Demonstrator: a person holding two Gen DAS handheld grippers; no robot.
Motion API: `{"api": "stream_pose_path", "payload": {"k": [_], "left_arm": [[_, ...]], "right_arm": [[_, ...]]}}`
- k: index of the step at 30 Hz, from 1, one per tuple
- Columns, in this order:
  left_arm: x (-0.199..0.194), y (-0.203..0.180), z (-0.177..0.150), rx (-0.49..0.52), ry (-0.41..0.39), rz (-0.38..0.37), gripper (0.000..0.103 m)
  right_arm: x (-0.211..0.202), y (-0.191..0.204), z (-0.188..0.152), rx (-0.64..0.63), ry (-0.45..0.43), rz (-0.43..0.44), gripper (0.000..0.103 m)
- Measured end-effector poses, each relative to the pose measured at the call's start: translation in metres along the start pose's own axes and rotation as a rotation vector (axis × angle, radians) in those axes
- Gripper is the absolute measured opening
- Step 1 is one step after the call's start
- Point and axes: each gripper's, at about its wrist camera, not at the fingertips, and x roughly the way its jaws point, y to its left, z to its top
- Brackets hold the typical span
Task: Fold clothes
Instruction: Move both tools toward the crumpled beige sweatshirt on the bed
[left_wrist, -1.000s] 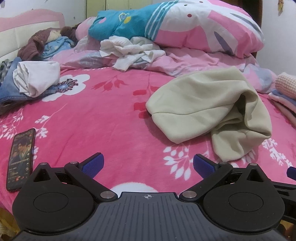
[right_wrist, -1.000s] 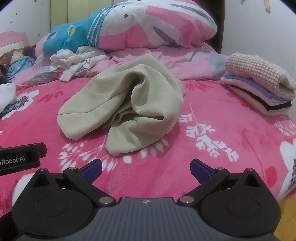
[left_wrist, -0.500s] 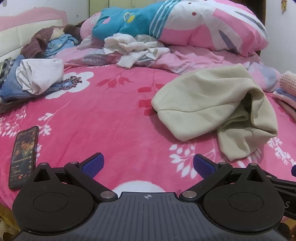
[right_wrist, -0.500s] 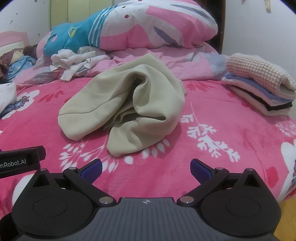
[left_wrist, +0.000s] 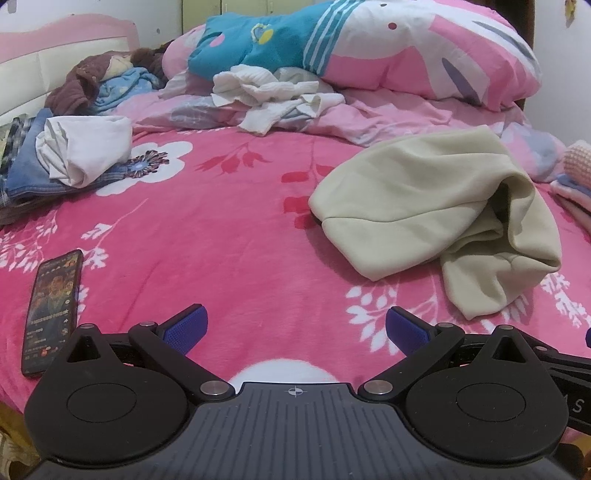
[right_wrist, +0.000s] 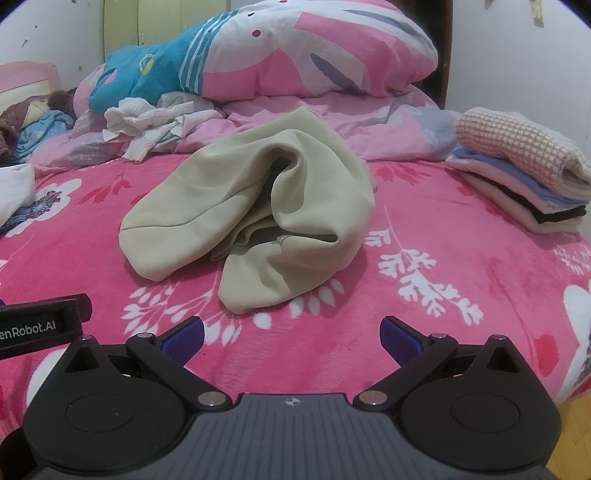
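Note:
A cream garment (left_wrist: 424, 206) (right_wrist: 258, 214) lies crumpled in a loose heap on the pink flowered bed cover (left_wrist: 221, 229) (right_wrist: 443, 266). My left gripper (left_wrist: 295, 326) hovers open over the near edge of the bed, with the garment ahead and to its right, well apart. My right gripper (right_wrist: 291, 336) is open too, a short way in front of the garment's nearest flap, touching nothing. Both pairs of blue pads (left_wrist: 186, 326) (right_wrist: 400, 338) hold nothing.
A phone (left_wrist: 51, 310) lies at the left near the bed edge. Folded clothes (right_wrist: 524, 173) are stacked at the right. A white garment on jeans (left_wrist: 81, 151), a crumpled white cloth (left_wrist: 273, 96) and a rolled duvet (right_wrist: 295, 59) sit further back.
The left gripper's view has shifted slightly, so the garment and phone now sit a little further right. The right gripper has barely moved. Both stay open.

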Motion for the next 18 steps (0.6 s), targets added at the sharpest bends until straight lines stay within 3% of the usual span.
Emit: {"api": "stream_pose_path", "payload": {"k": [18], "left_arm": [[0.0025, -0.0003, -0.0010, 0.009, 0.004, 0.032, 0.103]], "right_arm": [[0.0018, 0.0038, 0.0008, -0.004, 0.001, 0.011, 0.103]]}}
